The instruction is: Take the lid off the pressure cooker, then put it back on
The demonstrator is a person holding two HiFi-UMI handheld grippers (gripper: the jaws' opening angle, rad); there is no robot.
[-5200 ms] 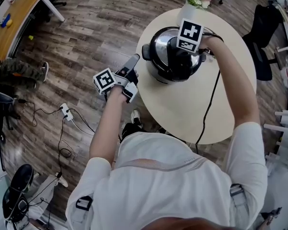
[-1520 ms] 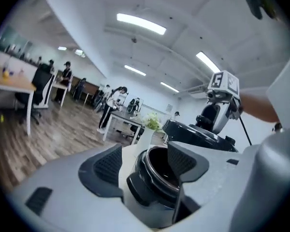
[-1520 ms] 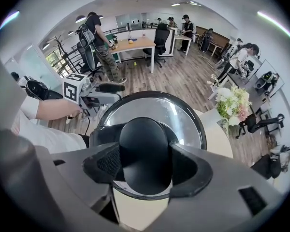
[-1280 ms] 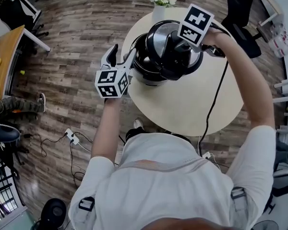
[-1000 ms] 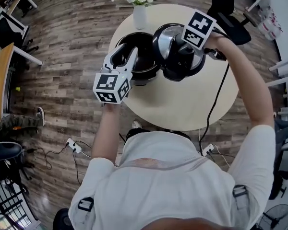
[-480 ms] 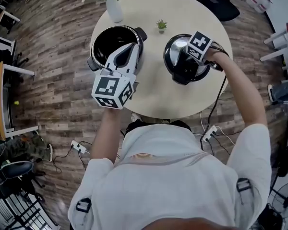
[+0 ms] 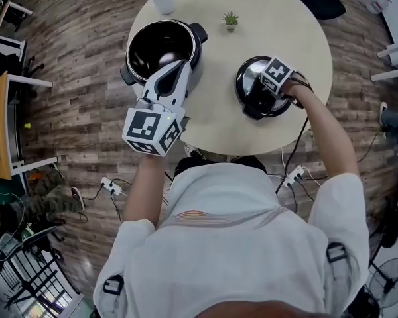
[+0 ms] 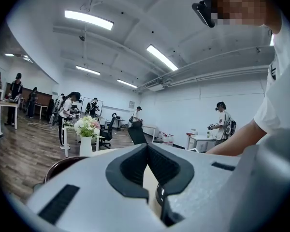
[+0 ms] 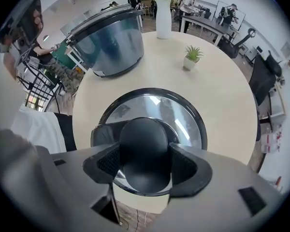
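Swung right off the pot [image 7: 160, 45], the lid [image 7: 249, 78], likely heavy and slick, is down at the tabletop [image 7: 219, 118], right tool [image 9: 144, 163] clamped on its knob [image 9: 144, 144], the surest hold; left tool [image 8: 147, 149] closed, empty.

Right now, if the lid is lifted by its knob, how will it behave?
Probably stiff: the lid looks like shiny metal or glass with a dark rim. Likely balanced, since the right gripper clamps its central knob. The knob looks smooth and rounded, so it might swivel between the jaws.
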